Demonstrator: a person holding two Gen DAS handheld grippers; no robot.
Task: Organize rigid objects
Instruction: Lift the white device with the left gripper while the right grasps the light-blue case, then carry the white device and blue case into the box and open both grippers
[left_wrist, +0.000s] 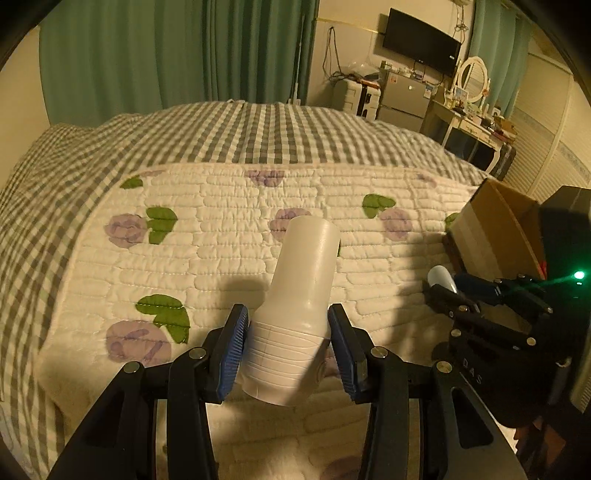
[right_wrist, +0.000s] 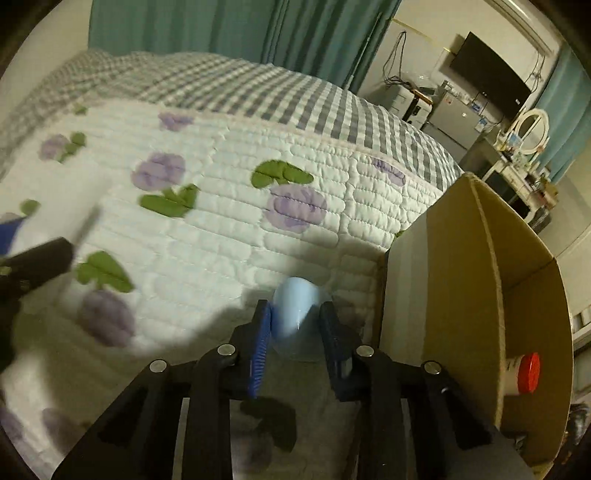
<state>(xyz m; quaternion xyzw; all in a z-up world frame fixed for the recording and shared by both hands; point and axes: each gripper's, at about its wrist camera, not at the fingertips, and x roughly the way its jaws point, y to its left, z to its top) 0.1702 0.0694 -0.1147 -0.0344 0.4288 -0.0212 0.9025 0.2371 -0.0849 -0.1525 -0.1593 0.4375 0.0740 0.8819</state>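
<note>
My left gripper (left_wrist: 288, 347) is shut on a white plastic bottle (left_wrist: 295, 299), held above the quilted floral bedspread (left_wrist: 207, 258) with its far end pointing away. My right gripper (right_wrist: 293, 332) is shut on a pale blue cup (right_wrist: 293, 314), just left of an open cardboard box (right_wrist: 461, 277). In the left wrist view the right gripper (left_wrist: 458, 291) shows at the right with the blue cup (left_wrist: 441, 278), next to the box (left_wrist: 495, 229). A jar with a red lid (right_wrist: 524, 373) lies inside the box.
A grey checked blanket (left_wrist: 221, 133) covers the far bed. Green curtains (left_wrist: 166, 51) hang behind. A TV (left_wrist: 421, 44), small fridge (left_wrist: 402, 96) and a dresser with an oval mirror (left_wrist: 471, 79) stand at the far right. The left gripper's arm (right_wrist: 33, 262) shows blurred.
</note>
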